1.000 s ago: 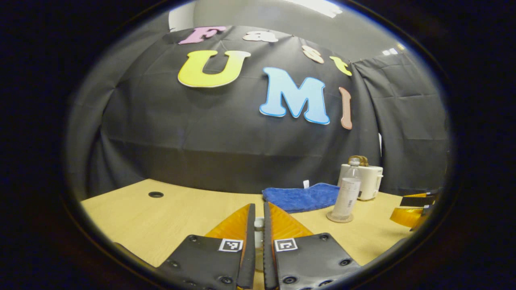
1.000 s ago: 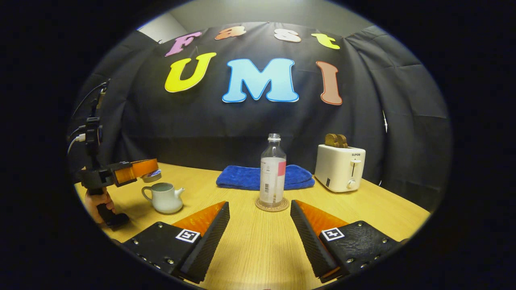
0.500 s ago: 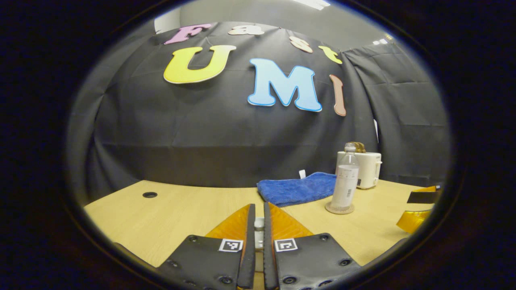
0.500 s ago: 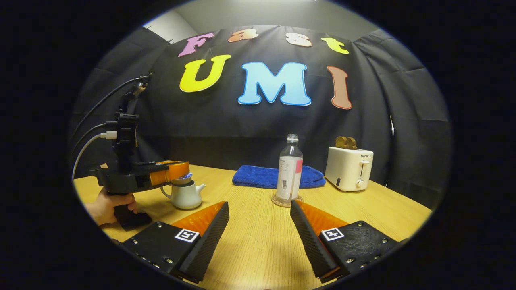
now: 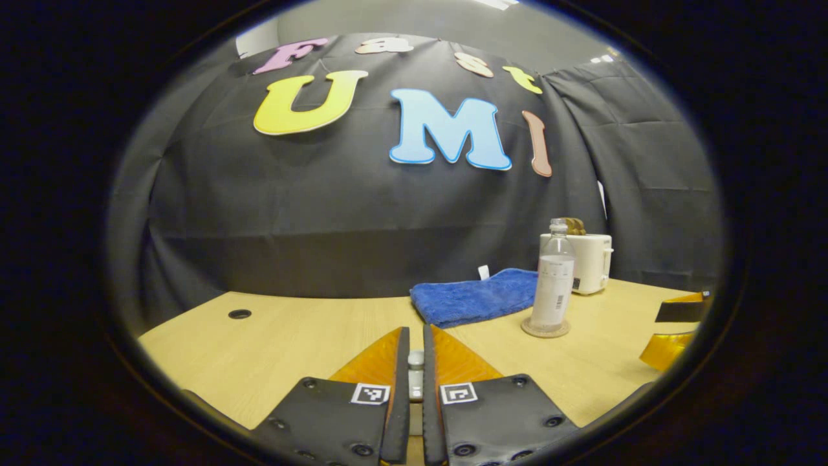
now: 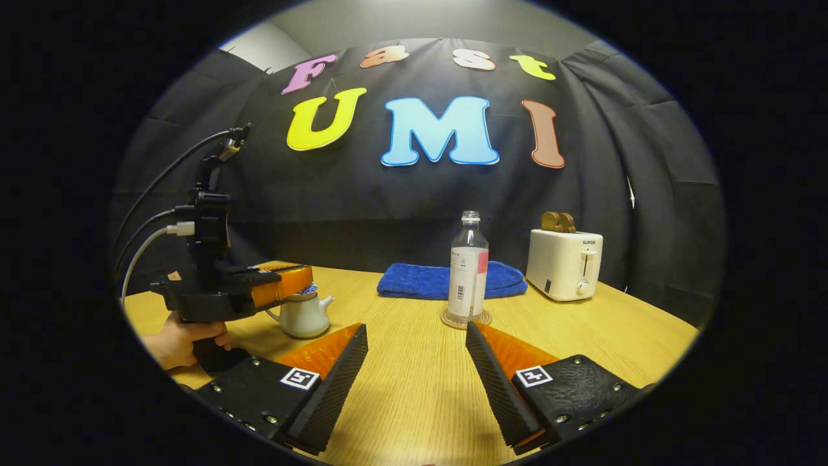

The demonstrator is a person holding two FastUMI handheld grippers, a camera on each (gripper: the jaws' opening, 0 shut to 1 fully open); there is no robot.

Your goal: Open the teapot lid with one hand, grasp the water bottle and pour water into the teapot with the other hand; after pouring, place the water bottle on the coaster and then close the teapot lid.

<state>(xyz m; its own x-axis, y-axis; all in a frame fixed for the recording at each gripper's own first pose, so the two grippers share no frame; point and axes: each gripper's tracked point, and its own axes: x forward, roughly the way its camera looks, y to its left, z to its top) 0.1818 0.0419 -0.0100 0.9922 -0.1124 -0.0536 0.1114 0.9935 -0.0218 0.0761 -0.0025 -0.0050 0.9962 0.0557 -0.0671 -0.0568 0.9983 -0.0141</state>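
Step in hand: closing the teapot lid, judged from the bottle standing on its coaster and the lid being at the pot's mouth.
Left gripper: fingers nearly together, clamped on the small knob of the lid, which shows in the narrow gap between them in the left gripper view.
Lid and teapot: in the right gripper view the lid sits at the top of the teapot; whether it is fully seated cannot be told, since the left gripper covers part of it.
How to do it well: lower straight down with the lid level, let it settle into the rim, then part the fingers before lifting away, so the knob is not dragged sideways and the pot does not tip.
Right gripper: fingers wide apart, holding nothing, low over the tabletop.
Bottle: upright on the coaster, ahead of the right gripper and slightly to its right side, well apart from the teapot.
Behind: a blue towel and a toaster near the back wall.
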